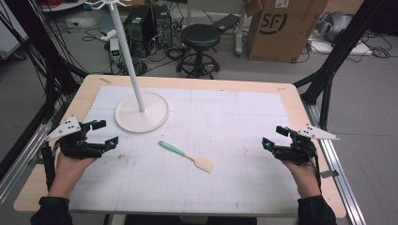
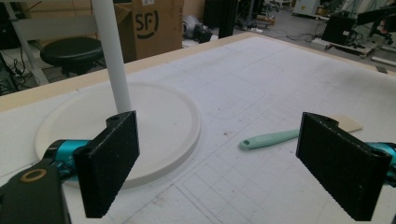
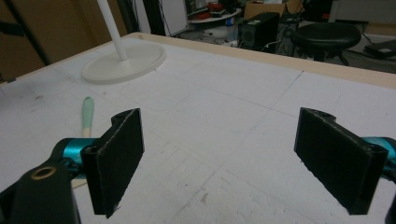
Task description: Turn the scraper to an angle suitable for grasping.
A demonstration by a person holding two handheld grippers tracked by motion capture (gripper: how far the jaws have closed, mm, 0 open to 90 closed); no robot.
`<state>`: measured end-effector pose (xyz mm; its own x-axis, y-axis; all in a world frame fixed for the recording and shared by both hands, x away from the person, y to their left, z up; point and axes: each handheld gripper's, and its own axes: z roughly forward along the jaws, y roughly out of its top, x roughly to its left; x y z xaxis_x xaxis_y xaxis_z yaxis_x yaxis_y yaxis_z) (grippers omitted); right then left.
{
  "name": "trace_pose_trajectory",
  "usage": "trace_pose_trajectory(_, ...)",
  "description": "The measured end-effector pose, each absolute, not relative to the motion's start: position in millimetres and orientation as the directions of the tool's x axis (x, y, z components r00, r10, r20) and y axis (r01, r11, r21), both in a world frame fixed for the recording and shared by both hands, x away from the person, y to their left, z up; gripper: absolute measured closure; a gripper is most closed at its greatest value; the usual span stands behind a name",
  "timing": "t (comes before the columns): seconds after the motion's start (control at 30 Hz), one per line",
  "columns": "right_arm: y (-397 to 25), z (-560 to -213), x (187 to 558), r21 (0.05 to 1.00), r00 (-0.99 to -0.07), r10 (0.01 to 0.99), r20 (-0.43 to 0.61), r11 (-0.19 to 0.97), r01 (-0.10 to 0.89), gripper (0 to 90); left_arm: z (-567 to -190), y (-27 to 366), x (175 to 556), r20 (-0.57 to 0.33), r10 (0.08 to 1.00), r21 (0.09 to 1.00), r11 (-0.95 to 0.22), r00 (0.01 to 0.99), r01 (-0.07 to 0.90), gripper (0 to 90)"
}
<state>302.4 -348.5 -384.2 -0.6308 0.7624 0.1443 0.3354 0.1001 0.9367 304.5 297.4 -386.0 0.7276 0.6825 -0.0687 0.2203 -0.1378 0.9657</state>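
Seen from the high view, a person's two hands rest at the near edge of a table covered with a white gridded mat. The left gripper sits at about 9 o'clock from the table's centre, the right gripper at about 3 o'clock; both hold their jaws wide apart and empty. Between them, well apart from each, a spatula with a mint-green handle and cream blade lies flat on the mat. At 11 o'clock from it stands a white stand, a round base with a tall pole.

In the left gripper view, the two black jaws are spread wide above the mat. The spatula lies at 2 o'clock beyond them, its blade partly hidden behind the right-hand jaw; the stand rises at 11 o'clock.

In the right gripper view, the jaws again gape with nothing between them. The spatula's handle shows at 10 o'clock, just behind the left-hand jaw, the stand farther off at 11 o'clock.
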Motion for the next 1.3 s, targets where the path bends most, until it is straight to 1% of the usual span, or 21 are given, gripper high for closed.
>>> trace_pose_trajectory(0.13, -348, -385, 302, 0.936, -0.635, 0.760, 0.140, 0.107, 0.335, 14.7, -385, 300, 305, -0.087, 0.691, 0.970, -0.105, 0.717, 0.219, 13.9)
trace_pose_trajectory(0.33, -349, -385, 303, 0.937, -0.631, 0.763, 0.137, 0.106, 0.333, 14.8, -386, 298, 305, -0.074, 0.691, 0.965, -0.132, 0.719, 0.227, 14.0)
trace_pose_trajectory(0.6, -347, -386, 304, 0.935, -0.632, 0.764, 0.130, 0.116, 0.334, 14.8, -384, 299, 304, -0.091, 0.689, 0.969, -0.106, 0.719, 0.225, 13.9)
trace_pose_trajectory(0.73, -346, -386, 304, 0.936, -0.632, 0.765, 0.126, 0.119, 0.332, 14.8, -377, 298, 307, -0.107, 0.685, 0.968, -0.096, 0.721, 0.234, 14.0)
trace_pose_trajectory(0.87, -345, -387, 304, 0.932, -0.632, 0.764, 0.132, 0.121, 0.341, 14.8, -374, 295, 309, -0.107, 0.682, 0.972, -0.083, 0.723, 0.222, 14.0)
trace_pose_trajectory(1.0, -344, -388, 305, 0.931, -0.635, 0.761, 0.130, 0.127, 0.343, 14.8, -377, 291, 310, -0.093, 0.676, 0.968, -0.111, 0.731, 0.226, 14.0)
trace_pose_trajectory(1.3, -336, -390, 308, 0.927, -0.646, 0.753, 0.128, 0.140, 0.347, 14.8, -382, 297, 308, -0.083, 0.683, 0.966, -0.124, 0.726, 0.227, 14.0)
